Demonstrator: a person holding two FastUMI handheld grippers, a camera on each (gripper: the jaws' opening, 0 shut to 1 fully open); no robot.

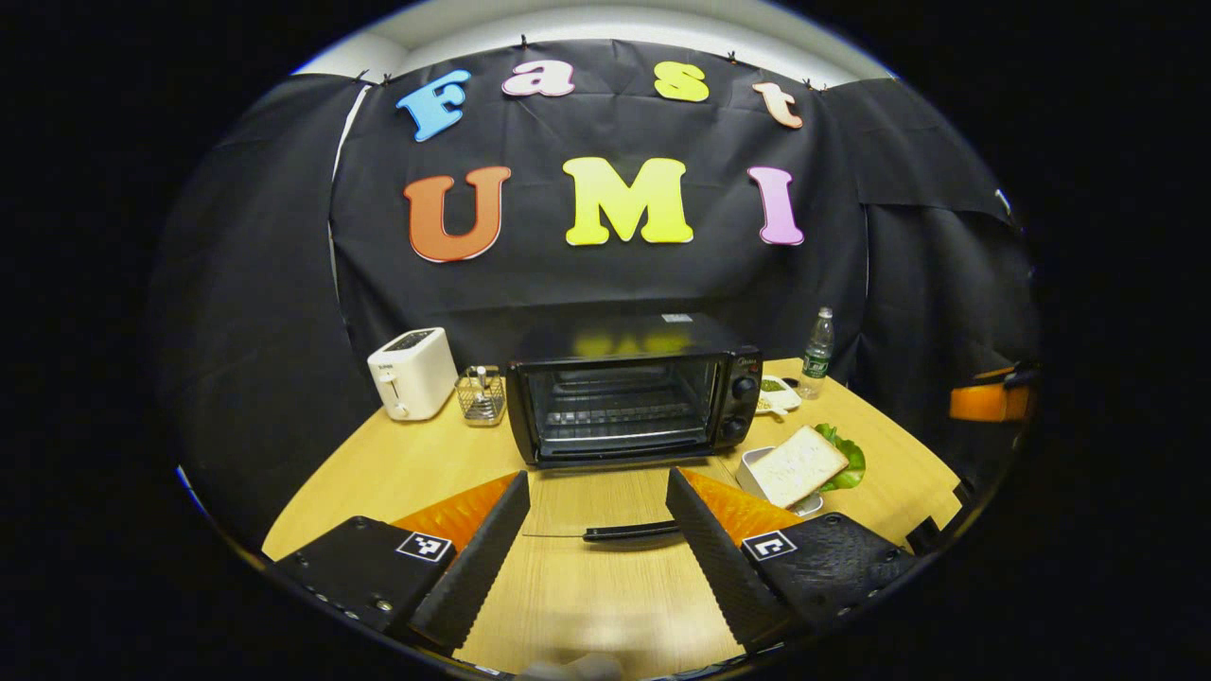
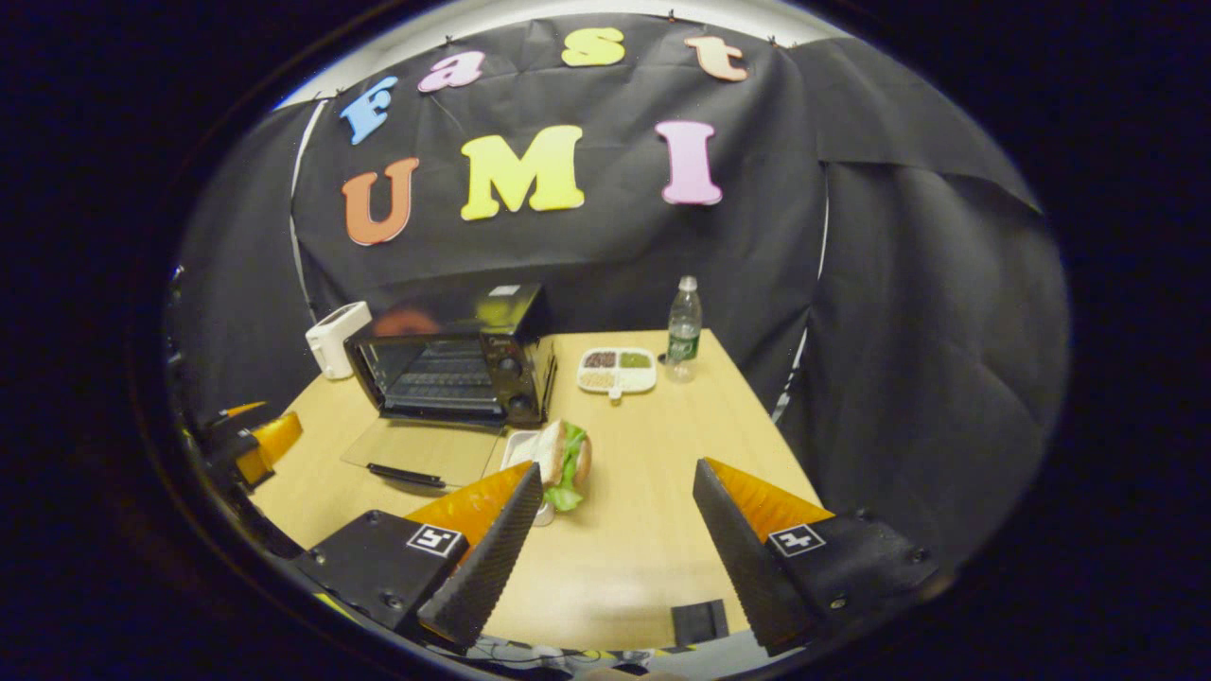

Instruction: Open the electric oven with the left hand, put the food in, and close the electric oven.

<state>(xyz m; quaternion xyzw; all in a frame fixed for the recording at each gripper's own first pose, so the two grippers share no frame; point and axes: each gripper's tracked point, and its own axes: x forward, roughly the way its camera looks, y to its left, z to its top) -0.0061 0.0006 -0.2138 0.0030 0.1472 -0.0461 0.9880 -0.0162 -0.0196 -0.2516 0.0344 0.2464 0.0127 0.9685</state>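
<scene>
Because the oven (image 1: 632, 390) door (image 1: 605, 497) already lies flat open on the table (image 1: 397, 473) in my left gripper view, its dark handle (image 1: 632, 532) sitting just ahead of my left gripper (image 1: 598, 511), whose fingers are spread wide and hold nothing, I judge the nearest risk is bumping that handle and jolting the door or the oven. The sandwich (image 1: 802, 463) rests in a white tray (image 1: 752, 465) just beside the oven's right side, toward the table's right edge; a toaster (image 1: 412, 373) and a small wire basket (image 1: 481, 393) stand at the back left, a bottle (image 1: 817, 352) at the back right. In my right gripper view, my right gripper (image 2: 615, 511) is also spread open and empty, short of the sandwich (image 2: 565, 457), which lies between it and the oven (image 2: 454, 364). The bread and lettuce look loose, so a squeeze off-centre could spill the filling, I think, or tip the tray. A divided dish (image 2: 617, 370) and the bottle (image 2: 683, 329) stand near the far edge. The table is pale wood, hung round with black cloth (image 2: 908, 312).
</scene>
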